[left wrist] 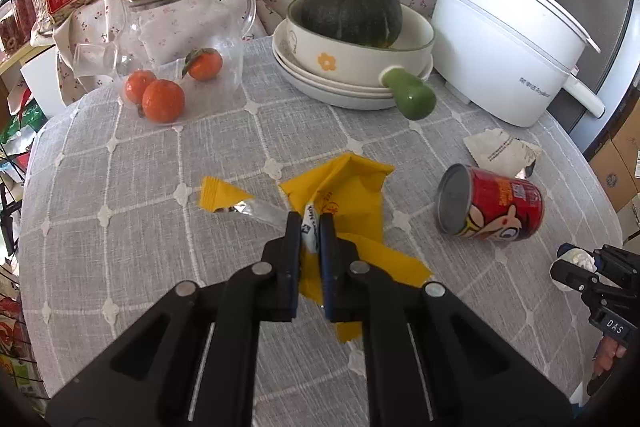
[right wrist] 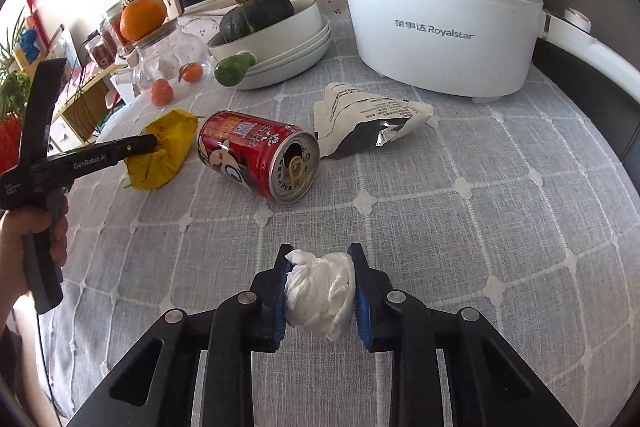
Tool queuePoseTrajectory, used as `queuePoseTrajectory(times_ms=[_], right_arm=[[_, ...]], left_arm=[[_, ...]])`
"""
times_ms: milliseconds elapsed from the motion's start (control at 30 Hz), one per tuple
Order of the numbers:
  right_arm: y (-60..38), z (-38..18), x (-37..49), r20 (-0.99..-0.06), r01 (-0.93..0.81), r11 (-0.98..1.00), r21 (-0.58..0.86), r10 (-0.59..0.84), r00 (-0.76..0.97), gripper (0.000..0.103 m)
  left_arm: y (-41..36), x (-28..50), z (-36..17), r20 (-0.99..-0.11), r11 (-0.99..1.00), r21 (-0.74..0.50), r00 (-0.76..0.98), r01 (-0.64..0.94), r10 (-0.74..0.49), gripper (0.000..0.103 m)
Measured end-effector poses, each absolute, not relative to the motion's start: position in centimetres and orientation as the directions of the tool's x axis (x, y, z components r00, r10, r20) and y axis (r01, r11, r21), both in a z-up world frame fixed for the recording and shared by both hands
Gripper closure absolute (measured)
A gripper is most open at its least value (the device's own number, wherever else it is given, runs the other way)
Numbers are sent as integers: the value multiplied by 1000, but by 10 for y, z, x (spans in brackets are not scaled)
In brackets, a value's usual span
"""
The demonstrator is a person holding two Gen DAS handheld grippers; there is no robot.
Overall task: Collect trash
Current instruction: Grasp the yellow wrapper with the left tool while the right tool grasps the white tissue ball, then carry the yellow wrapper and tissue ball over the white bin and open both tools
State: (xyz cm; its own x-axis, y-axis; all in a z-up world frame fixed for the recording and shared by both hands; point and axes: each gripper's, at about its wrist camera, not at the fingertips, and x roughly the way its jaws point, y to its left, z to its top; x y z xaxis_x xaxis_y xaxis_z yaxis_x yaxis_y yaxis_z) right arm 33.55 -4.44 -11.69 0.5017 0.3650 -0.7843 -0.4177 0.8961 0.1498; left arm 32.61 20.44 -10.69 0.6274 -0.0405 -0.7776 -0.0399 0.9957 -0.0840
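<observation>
left gripper (left wrist: 310,227): jaws clamped on yellow wrapper (left wrist: 344,187), on the tablecloth (left wrist: 160,227) | right gripper (right wrist: 320,267): jaws clamped on white tissue wad (right wrist: 320,291) | red can (right wrist: 258,157): on its side between the 2; long axis slants toward the right gripper, mouth nearest it; probably its next pick

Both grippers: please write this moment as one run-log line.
left gripper: shut on yellow wrapper | right gripper: shut on tissue | can: on table
</observation>
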Motion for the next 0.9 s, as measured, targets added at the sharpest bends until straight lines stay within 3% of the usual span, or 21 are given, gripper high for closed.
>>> queuePoseTrajectory(times_ms=[567,900], right_arm=[[-112,-38,250,-745,-348,925,155,341,573,75],[-156,-1,192,-712,-311,935,168,333,618,75]], left_arm=[[147,232,-40,-742,998,-47,667,52,-70,94],[100,168,-17,-709,987,-81,688,136,-153,94]])
